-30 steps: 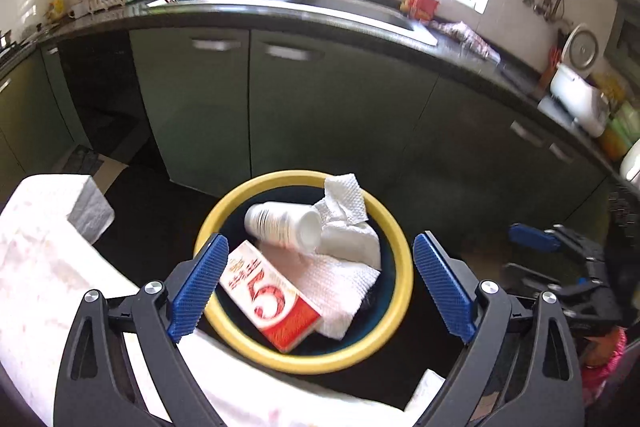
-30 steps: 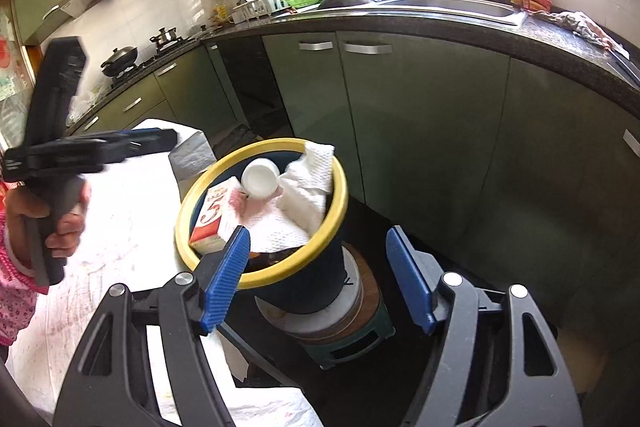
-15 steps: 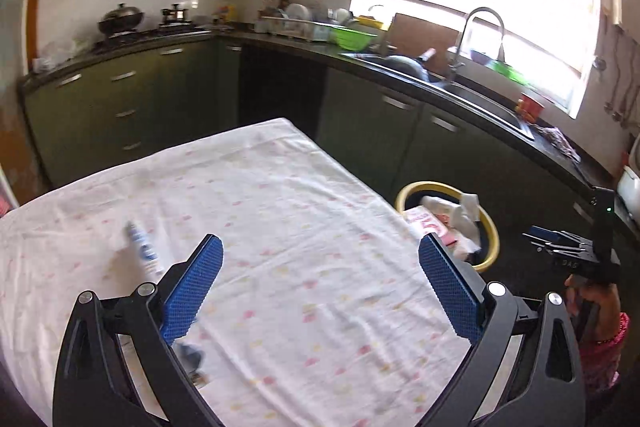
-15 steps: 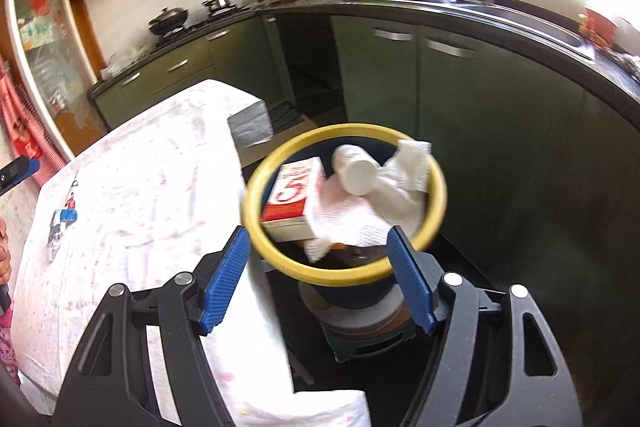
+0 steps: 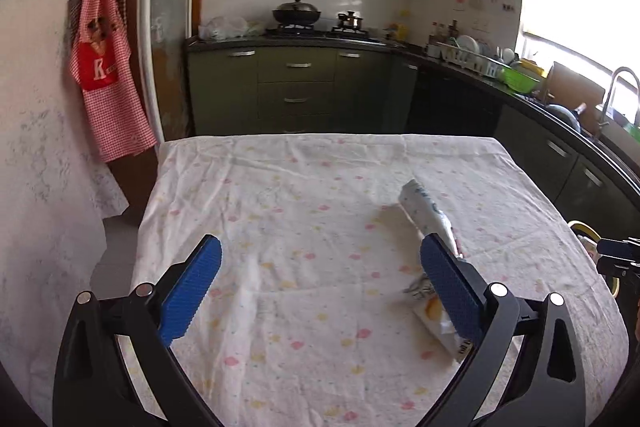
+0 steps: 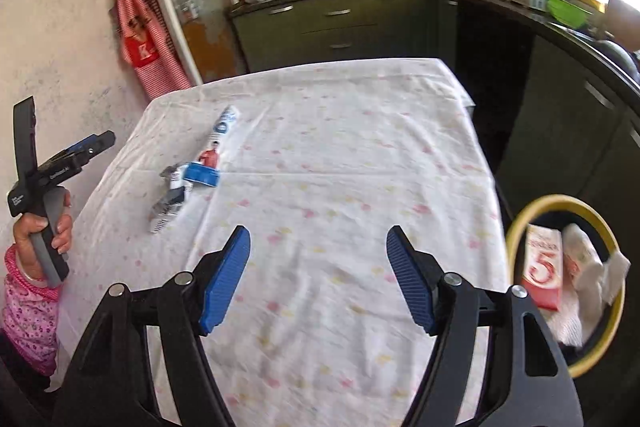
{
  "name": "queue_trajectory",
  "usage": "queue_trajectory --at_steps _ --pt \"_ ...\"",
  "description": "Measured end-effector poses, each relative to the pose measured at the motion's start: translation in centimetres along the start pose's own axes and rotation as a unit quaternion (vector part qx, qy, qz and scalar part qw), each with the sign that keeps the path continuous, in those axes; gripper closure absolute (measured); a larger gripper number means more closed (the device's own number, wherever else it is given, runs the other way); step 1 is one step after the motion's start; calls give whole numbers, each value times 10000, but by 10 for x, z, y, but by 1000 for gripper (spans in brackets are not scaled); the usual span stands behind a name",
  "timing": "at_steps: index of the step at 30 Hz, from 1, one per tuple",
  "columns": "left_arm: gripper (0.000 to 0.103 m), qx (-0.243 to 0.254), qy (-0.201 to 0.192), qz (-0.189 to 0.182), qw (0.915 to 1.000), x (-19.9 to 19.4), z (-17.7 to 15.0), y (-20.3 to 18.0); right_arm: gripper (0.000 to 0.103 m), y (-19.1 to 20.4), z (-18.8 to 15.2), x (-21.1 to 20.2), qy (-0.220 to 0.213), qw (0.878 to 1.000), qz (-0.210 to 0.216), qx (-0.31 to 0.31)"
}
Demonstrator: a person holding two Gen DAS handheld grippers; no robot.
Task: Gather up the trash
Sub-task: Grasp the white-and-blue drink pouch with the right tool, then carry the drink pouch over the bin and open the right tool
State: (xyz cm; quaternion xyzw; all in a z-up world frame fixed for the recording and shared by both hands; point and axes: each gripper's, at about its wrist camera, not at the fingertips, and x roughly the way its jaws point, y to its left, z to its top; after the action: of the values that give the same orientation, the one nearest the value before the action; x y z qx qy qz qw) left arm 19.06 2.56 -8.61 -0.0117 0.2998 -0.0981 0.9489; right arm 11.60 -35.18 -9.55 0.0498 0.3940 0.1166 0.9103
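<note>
**Two pieces of trash on the counter, three in the bin**

My left gripper hangs above the cloth-covered counter with its two blue fingers spread wide and nothing between them. My right gripper is over the same counter, its two fingers also spread and empty.

Two things lie on the counter, end to end and touching or nearly so: one long white-and-blue wrapper and one crumpled snack packet, which sits partly behind my left gripper's right finger. From the right wrist both lie on the left part of the counter, the wrapper farther off and the packet nearer.

One yellow-rimmed bin stands just beside the counter's right edge. I count three things in it: one red box, white paper towel and a white crumpled wad.
</note>
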Motion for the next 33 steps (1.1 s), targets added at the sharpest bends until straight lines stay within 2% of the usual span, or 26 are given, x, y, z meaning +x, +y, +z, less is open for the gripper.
queue_trajectory --at_steps 5,8,12,16,18,20,22,25,33 --pt "5 -41 87 66 9999 8 -9 8 42 59 59 48 278 9967 583 -486" --pt "5 -60 153 65 9998 11 -12 5 50 88 93 90 703 9926 767 -632" --pt "5 -26 169 93 9998 11 -14 2 58 108 114 153 1413 9854 786 -535" --pt "5 -46 198 73 9998 12 -15 1 59 112 115 185 1731 9824 394 -585" --pt "5 -48 213 74 9997 13 -16 1 61 114 113 192 1795 9814 327 -601" --pt "5 -39 227 71 9997 13 -16 0 75 114 111 196 1840 9806 235 -633" --pt "5 -31 236 44 9997 13 -16 -1 82 112 112 197 1811 9811 211 -650" --pt "5 2 208 29 9998 12 -16 -3 84 111 117 196 1750 9823 260 -609" --pt "5 75 198 22 9998 11 -17 -7 85 102 118 158 1393 9876 521 -509"
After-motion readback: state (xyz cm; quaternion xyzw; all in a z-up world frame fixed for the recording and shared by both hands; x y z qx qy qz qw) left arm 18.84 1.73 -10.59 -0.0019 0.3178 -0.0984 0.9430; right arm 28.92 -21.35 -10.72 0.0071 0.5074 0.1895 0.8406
